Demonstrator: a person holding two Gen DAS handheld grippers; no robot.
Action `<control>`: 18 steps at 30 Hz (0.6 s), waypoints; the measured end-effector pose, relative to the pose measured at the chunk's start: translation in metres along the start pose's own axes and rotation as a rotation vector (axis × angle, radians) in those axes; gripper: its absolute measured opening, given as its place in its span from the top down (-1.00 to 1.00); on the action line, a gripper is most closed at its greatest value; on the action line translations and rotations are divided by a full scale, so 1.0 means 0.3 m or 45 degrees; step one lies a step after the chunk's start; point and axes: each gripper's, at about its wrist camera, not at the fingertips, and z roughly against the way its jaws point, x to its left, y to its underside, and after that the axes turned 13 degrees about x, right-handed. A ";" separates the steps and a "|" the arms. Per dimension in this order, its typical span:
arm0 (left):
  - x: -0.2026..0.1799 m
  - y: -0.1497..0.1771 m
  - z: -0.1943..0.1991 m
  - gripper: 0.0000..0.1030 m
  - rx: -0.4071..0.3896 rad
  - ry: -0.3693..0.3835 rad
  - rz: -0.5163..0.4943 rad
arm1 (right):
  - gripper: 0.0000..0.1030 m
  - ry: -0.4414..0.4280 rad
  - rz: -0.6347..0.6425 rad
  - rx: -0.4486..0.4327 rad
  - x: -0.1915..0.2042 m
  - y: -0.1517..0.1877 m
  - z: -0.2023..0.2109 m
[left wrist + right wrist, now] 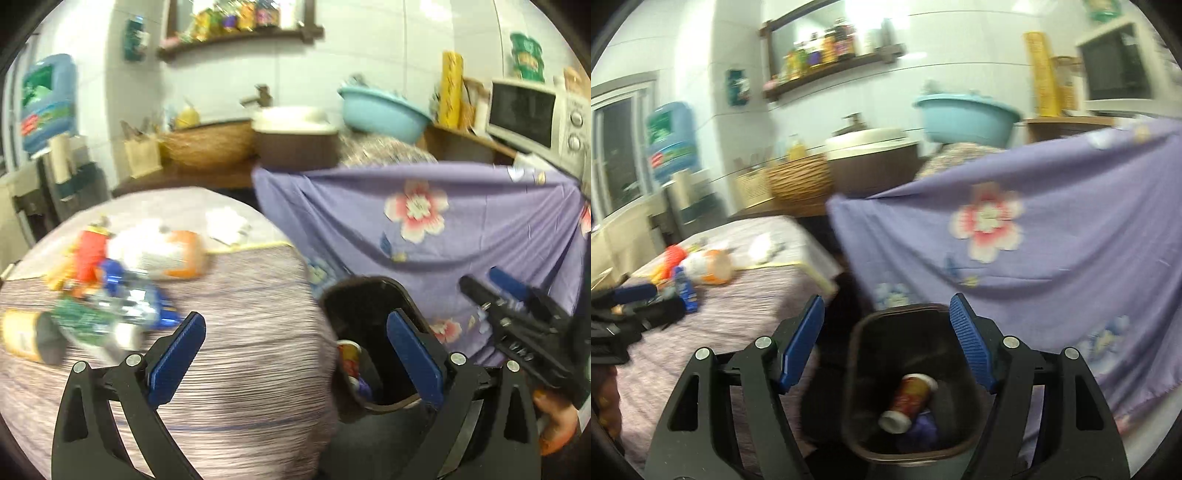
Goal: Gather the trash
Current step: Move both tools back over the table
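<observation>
A black trash bin (864,435) stands on the floor beside the table; a red and white cup (910,400) and a purple item (923,430) lie in it. My right gripper (886,314) is open and empty right above the bin. My left gripper (295,328) is open and empty over the table's right edge, with the bin (369,295) to its right. Trash lies on the table at the left: an orange and white bottle (173,254), a red item (88,254), a blue wrapper (122,288), a green can (88,321) and a yellow tube (26,336).
The table has a striped lilac cloth (236,332). A purple flowered sheet (461,229) hangs to the right of the bin. Behind are a counter with a basket (210,144), a washbasin (291,122), a teal bowl (384,110) and a microwave (535,118).
</observation>
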 end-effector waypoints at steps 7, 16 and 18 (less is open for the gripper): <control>0.253 0.088 0.090 -0.90 -0.014 -0.181 0.104 | -0.37 -0.228 0.252 0.098 0.316 -0.006 -0.075; 0.620 0.280 0.185 -0.90 0.059 -0.407 0.348 | -0.37 -0.467 0.555 0.225 0.688 0.006 -0.149; 0.696 0.321 0.197 -0.89 0.074 -0.424 0.412 | -0.37 -0.515 0.612 0.252 0.757 0.001 -0.165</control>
